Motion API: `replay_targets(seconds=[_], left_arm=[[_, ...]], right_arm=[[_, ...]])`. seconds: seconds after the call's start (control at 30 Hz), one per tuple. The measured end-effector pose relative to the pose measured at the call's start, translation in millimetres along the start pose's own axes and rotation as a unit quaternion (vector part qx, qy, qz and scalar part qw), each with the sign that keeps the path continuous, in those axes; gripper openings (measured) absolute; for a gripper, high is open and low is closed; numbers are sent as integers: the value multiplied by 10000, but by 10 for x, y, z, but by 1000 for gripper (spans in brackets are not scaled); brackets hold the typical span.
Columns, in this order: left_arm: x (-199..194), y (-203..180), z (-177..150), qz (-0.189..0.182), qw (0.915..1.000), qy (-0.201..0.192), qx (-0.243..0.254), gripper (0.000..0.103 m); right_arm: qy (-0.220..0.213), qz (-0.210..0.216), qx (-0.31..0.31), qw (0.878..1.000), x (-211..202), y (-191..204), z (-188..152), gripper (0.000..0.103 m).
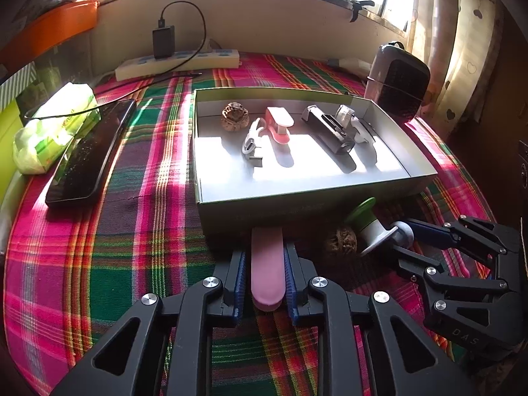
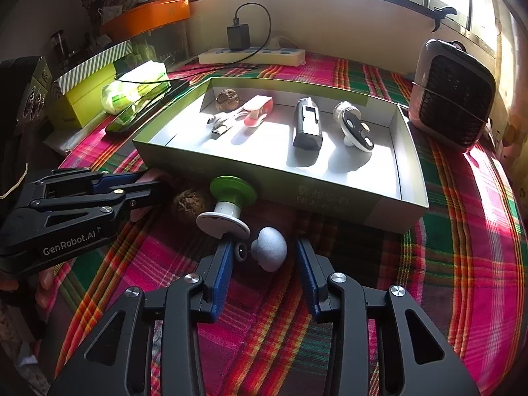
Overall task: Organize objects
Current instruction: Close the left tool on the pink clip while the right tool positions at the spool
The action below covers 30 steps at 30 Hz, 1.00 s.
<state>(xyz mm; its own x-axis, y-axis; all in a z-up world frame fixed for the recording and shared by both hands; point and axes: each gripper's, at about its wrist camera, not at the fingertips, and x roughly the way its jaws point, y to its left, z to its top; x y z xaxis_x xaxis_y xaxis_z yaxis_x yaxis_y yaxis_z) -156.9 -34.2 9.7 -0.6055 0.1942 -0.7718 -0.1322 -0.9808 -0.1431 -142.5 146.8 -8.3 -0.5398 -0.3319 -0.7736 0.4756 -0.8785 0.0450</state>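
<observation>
Left gripper (image 1: 268,277) jaws are clamped on the smooth, probably slippery pink clip (image 1: 267,269) mid-length, while right gripper (image 2: 264,260) jaws sit apart around the light grey knob (image 2: 269,247).

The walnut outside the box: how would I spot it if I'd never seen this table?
Start at the shallow grey box on the plaid cloth and look at the cloth just in front of its near wall. There a brown, wrinkled walnut lies beside a green-capped white spool. Its twin sits inside the box's far corner; this one lies outside.
</observation>
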Motion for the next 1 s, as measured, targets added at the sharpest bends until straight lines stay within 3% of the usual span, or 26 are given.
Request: replay_targets(seconds=[1.0], left_arm=[[-42,16,-18,25,10000,-37,-36,16]], right_arm=[[-38,28,16,10000,-11,-25,18,33]])
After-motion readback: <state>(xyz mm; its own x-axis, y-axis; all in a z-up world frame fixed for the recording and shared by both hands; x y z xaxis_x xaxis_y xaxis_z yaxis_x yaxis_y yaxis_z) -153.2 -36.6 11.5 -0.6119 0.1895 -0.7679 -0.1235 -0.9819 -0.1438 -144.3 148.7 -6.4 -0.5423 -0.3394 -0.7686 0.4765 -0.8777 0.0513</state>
